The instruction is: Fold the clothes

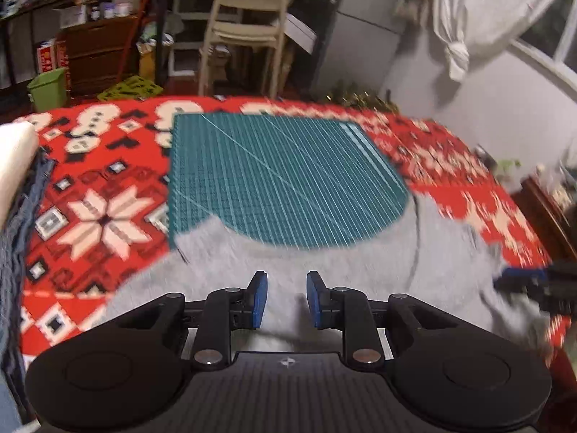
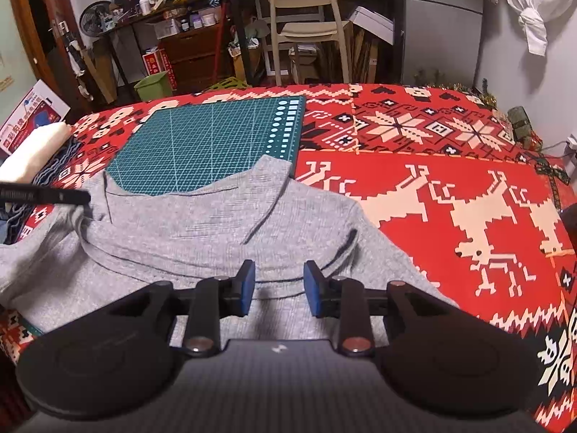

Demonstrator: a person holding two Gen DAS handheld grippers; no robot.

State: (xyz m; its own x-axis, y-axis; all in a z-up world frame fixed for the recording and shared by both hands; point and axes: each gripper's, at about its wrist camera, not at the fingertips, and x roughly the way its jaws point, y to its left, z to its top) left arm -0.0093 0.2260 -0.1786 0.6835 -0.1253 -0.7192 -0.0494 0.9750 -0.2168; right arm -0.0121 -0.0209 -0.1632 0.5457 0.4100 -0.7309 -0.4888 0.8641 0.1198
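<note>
A grey knit garment [image 2: 202,223] lies spread on the red patterned cover [image 2: 450,187], its far edge overlapping a green cutting mat [image 2: 209,140]. In the left wrist view the same grey garment [image 1: 324,267] fills the near ground below the green cutting mat [image 1: 281,180], blurred by motion. My left gripper [image 1: 286,297] hovers over the grey fabric, open, nothing between its blue pads. My right gripper [image 2: 279,287] is open too, above the garment's near right part. The left gripper's black tip [image 2: 47,195] pokes in at the left edge of the right wrist view, and the right gripper [image 1: 537,285] shows at the right edge of the left one.
A pile of folded clothes, white [image 2: 32,151] over blue, sits at the left edge of the bed. Beyond the bed stand a cream chair [image 2: 306,25], cluttered shelves [image 2: 173,25] and a green bin [image 2: 153,86]. A white cloth [image 2: 533,18] hangs at the right wall.
</note>
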